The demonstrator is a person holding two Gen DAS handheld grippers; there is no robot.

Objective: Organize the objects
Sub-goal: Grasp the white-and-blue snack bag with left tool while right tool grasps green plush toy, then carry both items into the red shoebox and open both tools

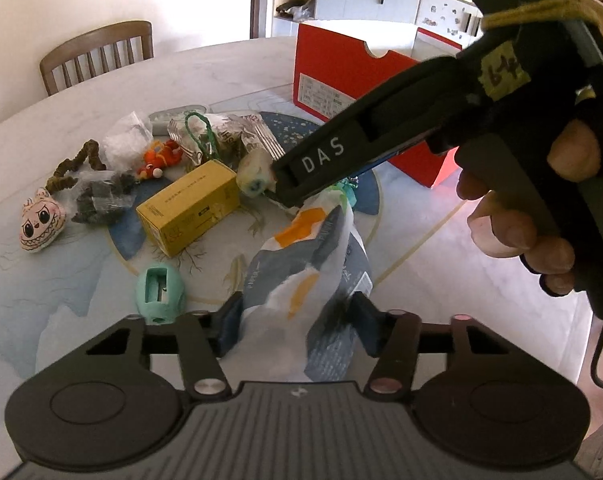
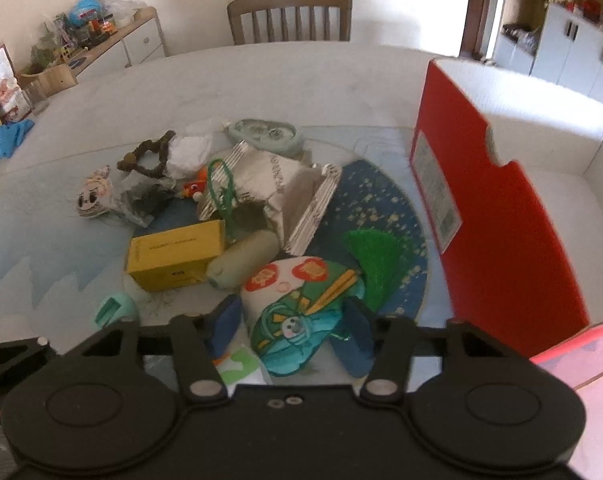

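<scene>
My left gripper (image 1: 297,320) is shut on a crumpled white, grey and orange snack packet (image 1: 301,256), which stands up between its blue pads at the near edge of the pile. My right gripper (image 2: 291,332) is shut on a green and white embroidered pouch (image 2: 297,300) with a green tassel (image 2: 375,260). In the left wrist view, the right gripper (image 1: 289,192) reaches in from the right, held by a person's hand (image 1: 521,224), its tips down beside a pale capsule toy (image 1: 253,176). The open red box (image 2: 501,240) stands to the right.
On the round table lie a yellow carton (image 1: 189,208), a teal pencil sharpener (image 1: 160,292), a plush face (image 1: 41,220), an orange toy (image 1: 159,160), a foil bag (image 2: 277,184) and clear bags. A wooden chair (image 2: 289,16) stands behind the table.
</scene>
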